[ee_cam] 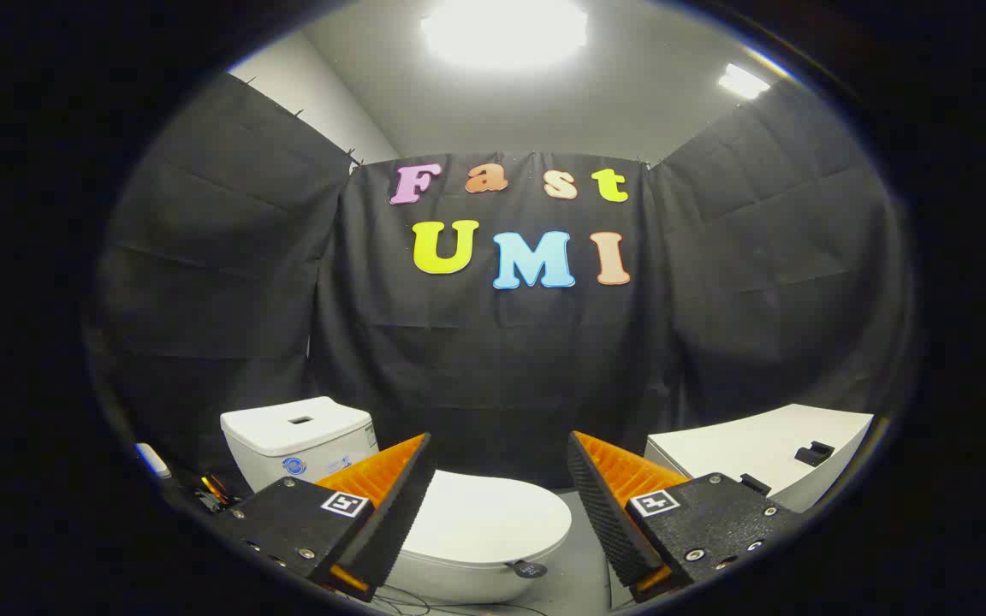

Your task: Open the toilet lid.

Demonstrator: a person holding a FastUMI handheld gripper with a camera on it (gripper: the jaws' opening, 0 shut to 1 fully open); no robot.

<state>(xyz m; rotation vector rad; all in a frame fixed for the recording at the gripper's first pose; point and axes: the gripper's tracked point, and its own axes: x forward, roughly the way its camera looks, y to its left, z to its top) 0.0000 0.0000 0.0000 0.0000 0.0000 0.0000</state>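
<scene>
White lid point(484, 518) lying shut, gripper point(500, 479) hanging released above it.

Fingers are standing wide apart and gripping nothing; the lid is sitting just ahead and below, showing between them, its long axis running from the tank point(298, 436) at the far left toward its near front rim. The left finger point(390, 500) is covering the lid's hinge end, and a small dark tag point(531, 569) at the rim is hard to make out.

**Grey floor and what stands on it**

The smooth grey floor point(583, 556) carries a white ceramic toilet point(459, 547) with its oval lid point(489, 518) lying closed, a white tank point(296, 441) rising at its back. The gripper point(500, 505) hovers above, fingers spread wide apart with the lid showing between them. A white box-shaped cabinet point(758, 453) stands on the floor beside the toilet.
</scene>
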